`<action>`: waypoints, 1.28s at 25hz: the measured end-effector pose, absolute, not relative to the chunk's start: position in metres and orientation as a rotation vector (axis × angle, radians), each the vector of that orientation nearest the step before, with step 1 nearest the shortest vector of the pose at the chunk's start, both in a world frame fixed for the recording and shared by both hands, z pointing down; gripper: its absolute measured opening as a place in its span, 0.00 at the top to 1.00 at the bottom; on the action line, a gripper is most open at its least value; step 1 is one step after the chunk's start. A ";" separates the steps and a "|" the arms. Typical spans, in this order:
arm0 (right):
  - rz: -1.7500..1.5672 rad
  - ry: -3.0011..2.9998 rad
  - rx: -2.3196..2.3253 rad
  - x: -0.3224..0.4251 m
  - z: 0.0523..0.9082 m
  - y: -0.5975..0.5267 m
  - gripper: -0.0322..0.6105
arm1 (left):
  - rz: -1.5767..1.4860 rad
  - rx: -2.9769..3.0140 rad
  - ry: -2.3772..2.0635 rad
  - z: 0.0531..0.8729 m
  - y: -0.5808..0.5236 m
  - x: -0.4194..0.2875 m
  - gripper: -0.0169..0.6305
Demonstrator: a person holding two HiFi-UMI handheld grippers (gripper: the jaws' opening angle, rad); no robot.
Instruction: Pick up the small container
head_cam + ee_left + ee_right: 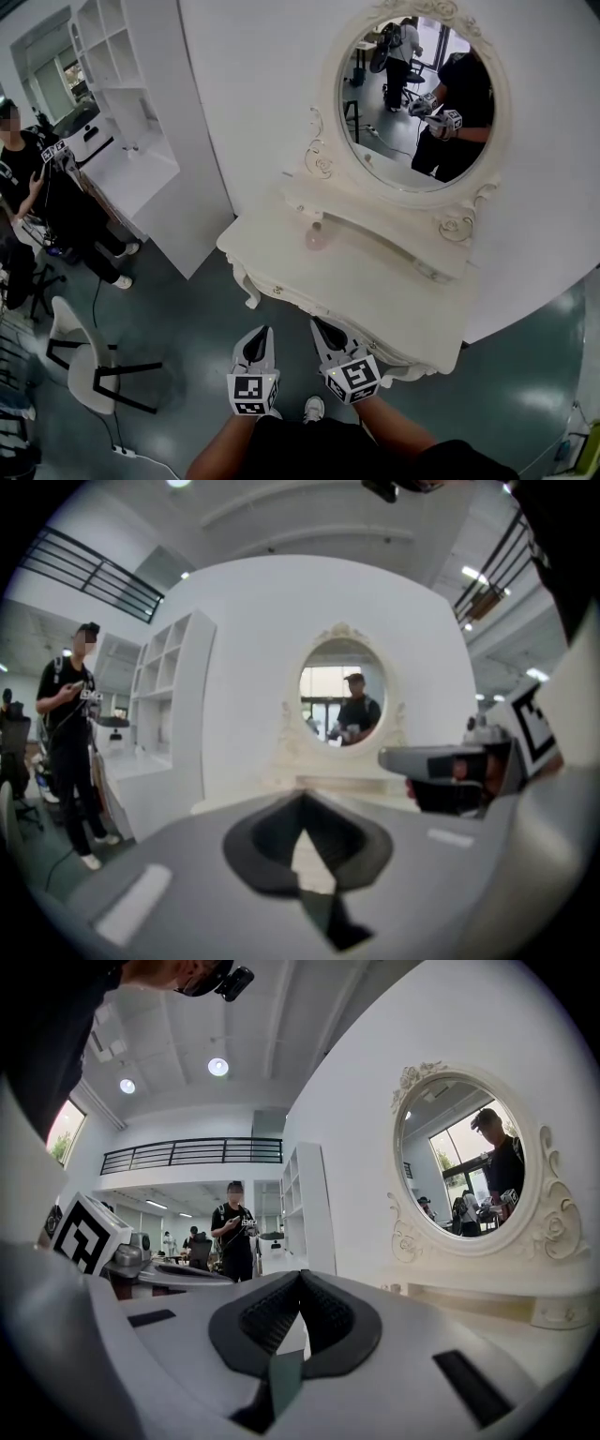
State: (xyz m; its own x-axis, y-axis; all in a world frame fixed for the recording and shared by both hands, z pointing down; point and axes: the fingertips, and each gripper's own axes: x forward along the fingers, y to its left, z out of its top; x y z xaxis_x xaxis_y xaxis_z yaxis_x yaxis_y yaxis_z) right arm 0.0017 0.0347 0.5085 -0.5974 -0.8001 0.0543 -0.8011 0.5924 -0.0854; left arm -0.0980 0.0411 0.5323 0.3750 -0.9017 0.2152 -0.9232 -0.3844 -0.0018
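jaws of left gripper (pixel 259 334) and right gripper (pixel 324 328) are closed together, gripping nothing.

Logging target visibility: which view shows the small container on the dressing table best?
Head view: the small container sits unobstructed on the dressing table. Both gripper views show the table, but the container is too small to tell.

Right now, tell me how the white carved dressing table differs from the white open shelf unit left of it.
The white carved dressing table has curved edges and scrollwork; the white open shelf unit is plain, with square compartments. The dressing table carries an oval mirror; the shelf unit has none. Both are white.
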 end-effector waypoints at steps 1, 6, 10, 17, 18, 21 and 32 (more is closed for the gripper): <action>0.153 -2.791 1.400 0.002 0.510 0.032 0.94 | 0.272 2.506 -1.672 0.531 0.037 -0.097 0.96; 0.153 -2.774 1.397 0.004 0.516 0.013 0.94 | 0.267 2.539 -1.655 0.530 0.015 -0.087 0.96; 0.076 -2.746 1.401 -0.002 0.516 -0.011 0.94 | 0.261 2.561 -1.618 0.535 -0.011 -0.085 0.96; 0.055 -2.705 1.468 -0.010 0.507 -0.062 0.94 | 0.221 2.618 -1.520 0.522 -0.068 -0.087 0.96; 0.053 -2.696 1.481 -0.011 0.507 -0.070 0.94 | 0.214 2.629 -1.509 0.519 -0.076 -0.089 0.96; 0.050 -2.668 1.523 -0.018 0.505 -0.091 0.94 | 0.209 2.649 -1.481 0.516 -0.099 -0.097 0.96; 0.068 -2.580 1.650 -0.046 0.504 -0.139 0.94 | 0.210 2.724 -1.324 0.518 -0.155 -0.128 0.96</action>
